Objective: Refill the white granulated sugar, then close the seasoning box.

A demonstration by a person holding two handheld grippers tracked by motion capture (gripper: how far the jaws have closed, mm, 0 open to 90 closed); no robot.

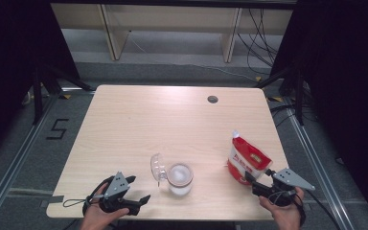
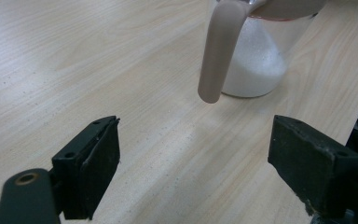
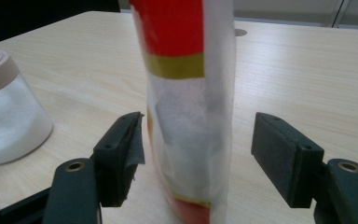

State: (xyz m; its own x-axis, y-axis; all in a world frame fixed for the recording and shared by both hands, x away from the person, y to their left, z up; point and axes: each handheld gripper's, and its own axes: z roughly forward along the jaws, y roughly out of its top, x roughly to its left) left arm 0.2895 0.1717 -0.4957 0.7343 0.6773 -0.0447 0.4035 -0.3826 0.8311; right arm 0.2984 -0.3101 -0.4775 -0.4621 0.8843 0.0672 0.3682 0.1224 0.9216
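Left gripper rests near the table's front edge, jaws spread wide and empty, aimed at the glass jar of white powder, whose hinged lid stands flipped open. Right gripper has its jaws parted either side of the upright red-and-white pouch, neither pad clearly touching it.

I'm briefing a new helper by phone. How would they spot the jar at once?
On the wooden table, look along the near edge, roughly midway between the two grippers. The jar is clear, part-filled with white powder, its lid flipped open; unlike the red-and-white pouch to its right, it is see-through.
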